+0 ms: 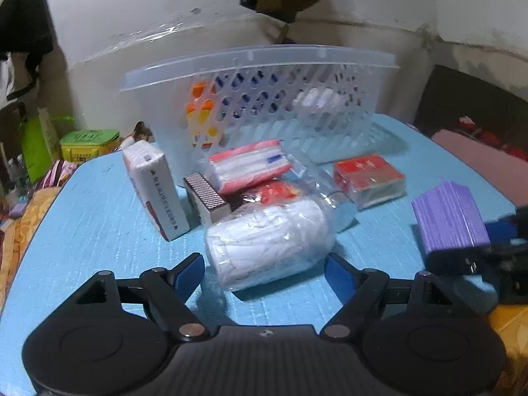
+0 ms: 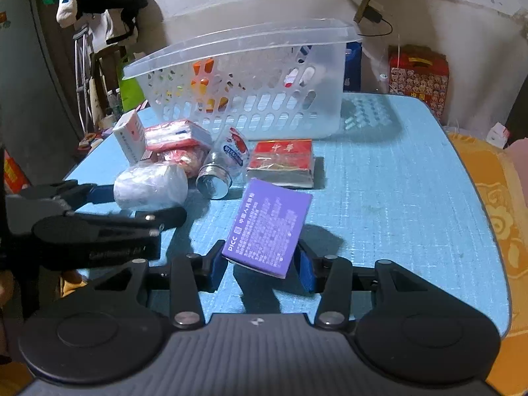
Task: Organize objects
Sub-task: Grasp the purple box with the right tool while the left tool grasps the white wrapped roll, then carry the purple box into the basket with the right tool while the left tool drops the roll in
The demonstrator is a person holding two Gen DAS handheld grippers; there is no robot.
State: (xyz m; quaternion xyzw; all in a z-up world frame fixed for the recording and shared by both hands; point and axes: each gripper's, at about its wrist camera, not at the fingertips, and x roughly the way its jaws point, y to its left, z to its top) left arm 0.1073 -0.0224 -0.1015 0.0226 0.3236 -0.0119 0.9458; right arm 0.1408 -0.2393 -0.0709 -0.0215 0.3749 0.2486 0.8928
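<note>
Presently catalogued on the blue tabletop (image 2: 396, 181):

1. Basket (image 1: 264, 99), clear perforated plastic, at the far edge; orange and white items show through its holes in both views.
2. Purple pack (image 2: 269, 227), printed "PICC". Right tool (image 2: 262, 264) is pinching it, blue pads on both its sides, tilted and raised at its near end. The left view shows only its ribbed side (image 1: 450, 217) at the right edge, with part of that tool.
3. White roll (image 1: 269, 241) in clear wrap, lying on the tabletop. Left tool (image 1: 264, 275) is spread wide, a finger on either side of the roll's near end, neither pad pressing it. The right view shows this tool (image 2: 128, 203) from the side, flanking the roll.
4. White carton (image 1: 153, 189), upright, left of the pile.
5. Matchbox (image 1: 206, 198), striking strip up; seen in the left view only.
6. Red-and-white packet (image 1: 249, 165), resting on the pile beside the basket.
7. Red box (image 1: 369, 178), wrapped, right of the pile, flat on the tabletop.
8. Jar (image 2: 224, 165), clear with a metal lid, lying on its side; plain in the right view only.
</note>
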